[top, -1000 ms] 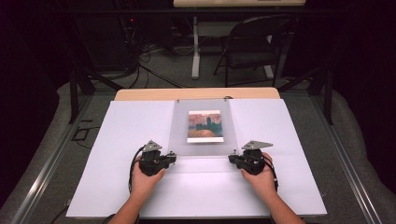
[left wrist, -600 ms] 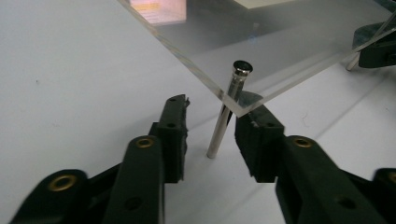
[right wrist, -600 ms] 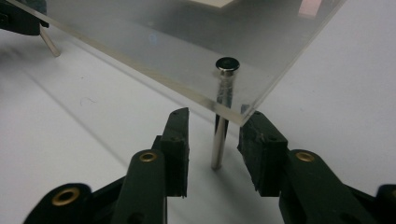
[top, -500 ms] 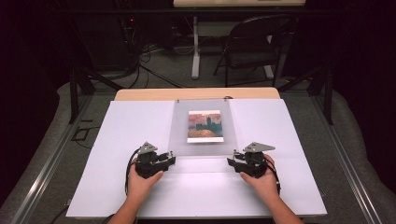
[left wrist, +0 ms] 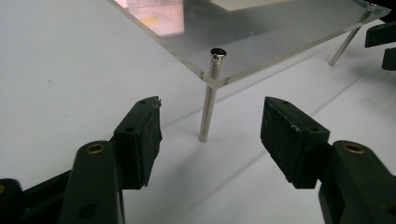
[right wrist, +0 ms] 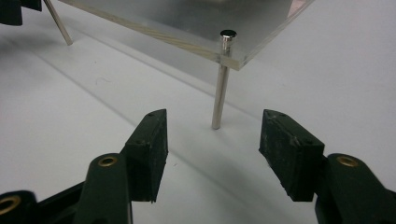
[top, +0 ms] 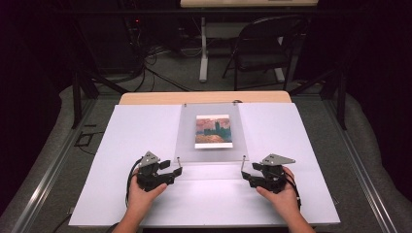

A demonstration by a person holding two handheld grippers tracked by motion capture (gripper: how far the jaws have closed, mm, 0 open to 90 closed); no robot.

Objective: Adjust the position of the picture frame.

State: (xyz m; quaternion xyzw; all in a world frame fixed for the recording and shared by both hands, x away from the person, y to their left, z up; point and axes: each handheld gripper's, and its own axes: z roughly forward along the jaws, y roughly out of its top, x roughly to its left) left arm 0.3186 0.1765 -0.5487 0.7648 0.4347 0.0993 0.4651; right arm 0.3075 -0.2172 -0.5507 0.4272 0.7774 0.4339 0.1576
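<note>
**Both grippers open at the near legs of the clear panel**

The left gripper (top: 178,171) has just been opening; its jaws stand wide and bare, the thin silver metal leg (left wrist: 207,101) a little beyond them at twelve o'clock, untouched. The right gripper (top: 245,174) has likewise just been opening and grips nothing; its own thin metal post (right wrist: 219,86) stands at twelve o'clock past the black pads (right wrist: 150,149), apart from them.

Both legs carry the near corners of a clear, square acrylic panel (top: 187,141) that rests level on four such pins above the white table sheet (top: 136,131), at the sheet's centre, twelve o'clock from the two hands. Under or on it lies a small printed picture in reds and teals (top: 213,131).

The panel looks rigid and fairly light, but smooth, easily scratched and likely slippery. The pins look slim and could tip or bend under side load, so the plate edge beside each corner seems the safer hold, taken by both grippers together and kept level.
</note>
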